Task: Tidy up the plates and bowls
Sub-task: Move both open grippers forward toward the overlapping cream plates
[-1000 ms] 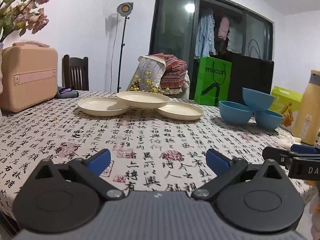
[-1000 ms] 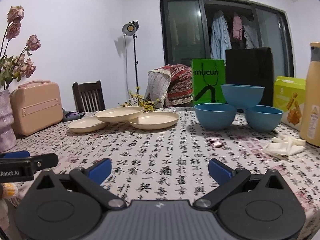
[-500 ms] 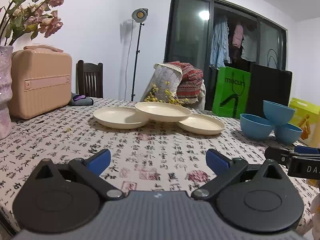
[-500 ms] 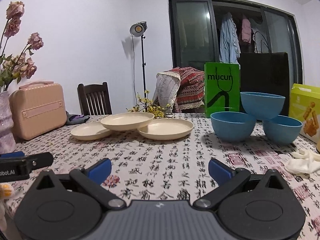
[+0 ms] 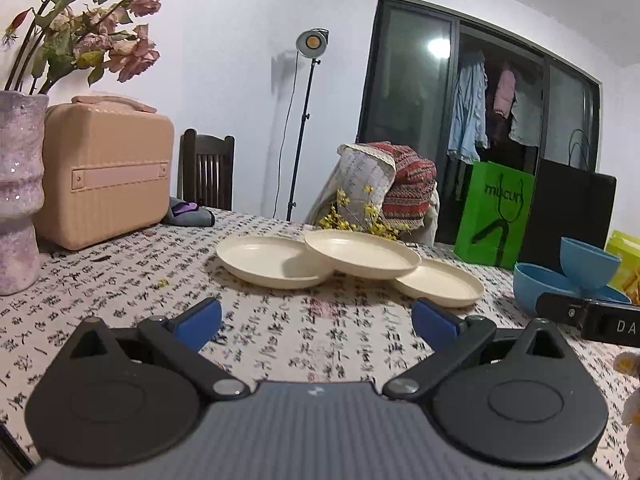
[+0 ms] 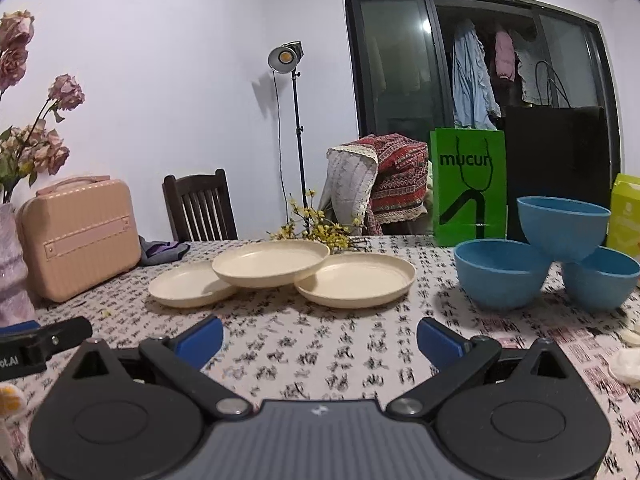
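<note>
Three cream plates sit mid-bench on the calligraphy-print cloth: the middle plate rests tilted on the rims of the left plate and the right plate, which lie flat on the bench. To the right of the plates stand three blue bowls, the top bowl perched on the rims of the near bowl and the far-right bowl. A green bag stands behind the bowls, and a pink case sits well left of the plates. The left gripper and the right gripper hover above the bench on the near side of the plates, each with jaws spread wide and holding nothing
</note>
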Demonstrator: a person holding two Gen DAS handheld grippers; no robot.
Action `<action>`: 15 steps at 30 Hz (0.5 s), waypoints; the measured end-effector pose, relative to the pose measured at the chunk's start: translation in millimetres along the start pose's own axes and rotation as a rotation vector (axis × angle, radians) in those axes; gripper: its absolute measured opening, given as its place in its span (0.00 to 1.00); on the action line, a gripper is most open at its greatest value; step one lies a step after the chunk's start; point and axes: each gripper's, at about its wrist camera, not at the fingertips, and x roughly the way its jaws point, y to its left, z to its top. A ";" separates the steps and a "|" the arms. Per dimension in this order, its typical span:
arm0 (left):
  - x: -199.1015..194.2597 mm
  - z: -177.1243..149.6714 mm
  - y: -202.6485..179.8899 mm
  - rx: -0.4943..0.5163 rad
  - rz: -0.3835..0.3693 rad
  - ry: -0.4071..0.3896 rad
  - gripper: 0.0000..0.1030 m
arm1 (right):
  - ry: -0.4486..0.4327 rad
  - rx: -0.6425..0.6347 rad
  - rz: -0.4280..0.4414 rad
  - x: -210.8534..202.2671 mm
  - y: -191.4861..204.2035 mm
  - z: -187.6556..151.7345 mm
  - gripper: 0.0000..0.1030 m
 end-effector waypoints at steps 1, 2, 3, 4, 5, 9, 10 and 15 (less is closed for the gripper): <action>1.5 3.3 1.6 -0.003 0.002 0.000 1.00 | -0.004 -0.002 0.001 2.6 1.2 3.7 1.00; 3.0 7.5 3.3 -0.005 0.005 -0.001 1.00 | -0.007 -0.003 0.001 4.7 2.4 6.6 1.00; 4.7 11.2 4.6 -0.006 0.007 -0.002 1.00 | -0.010 -0.006 0.001 7.4 3.7 10.3 1.00; 6.3 14.4 5.7 -0.008 0.010 -0.003 1.00 | -0.011 -0.008 0.003 9.9 4.6 13.5 1.00; 8.2 18.5 7.4 -0.011 0.015 -0.004 1.00 | -0.012 -0.009 0.005 12.5 5.8 16.3 1.00; 17.4 32.4 13.1 -0.022 0.030 -0.002 1.00 | -0.015 -0.021 0.000 26.0 11.3 29.4 1.00; 20.3 35.9 14.4 -0.023 0.035 0.000 1.00 | -0.017 -0.024 -0.004 29.5 12.8 32.2 1.00; 37.6 52.7 21.2 -0.040 0.056 0.009 1.00 | -0.026 -0.028 -0.005 43.7 18.3 43.0 1.00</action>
